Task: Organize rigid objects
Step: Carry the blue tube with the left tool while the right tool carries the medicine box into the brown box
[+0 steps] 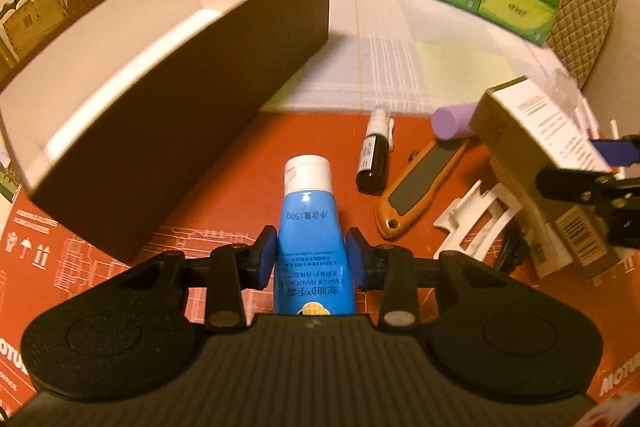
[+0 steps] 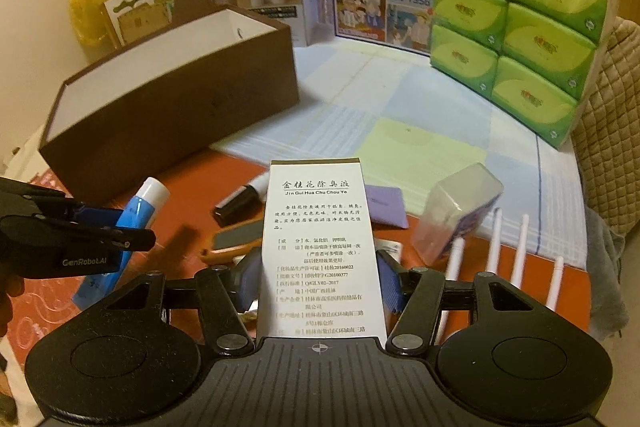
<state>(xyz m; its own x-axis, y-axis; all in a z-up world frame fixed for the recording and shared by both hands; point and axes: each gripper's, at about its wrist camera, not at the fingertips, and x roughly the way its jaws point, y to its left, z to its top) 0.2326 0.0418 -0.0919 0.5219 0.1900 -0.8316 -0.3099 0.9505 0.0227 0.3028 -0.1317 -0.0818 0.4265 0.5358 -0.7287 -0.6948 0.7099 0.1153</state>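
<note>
Left gripper (image 1: 311,259) is clamped on one blue plastic tube with a white cap (image 1: 310,219), cap poking out past the jaws. Right gripper (image 2: 318,283) is squeezing one tall white printed carton (image 2: 320,251). One open brown storage box (image 1: 168,131) sits ahead-left of both, and six green tissue packs (image 2: 516,27) are stacked further back right.

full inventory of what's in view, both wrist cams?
blue tube: 1, blue with white cap, in left gripper
printed carton: 1, white, in right gripper
storage box: 1, brown outside, white inside, left of the clutter
dark spray bottle: 1, lying on red mat
utility knife: 1, orange and grey, on mat
purple cylinder: 1, on mat
tissue packs: 6, green, at the back
left gripper: 1, black, blue pads
right gripper: 1, black, blue pads
</note>
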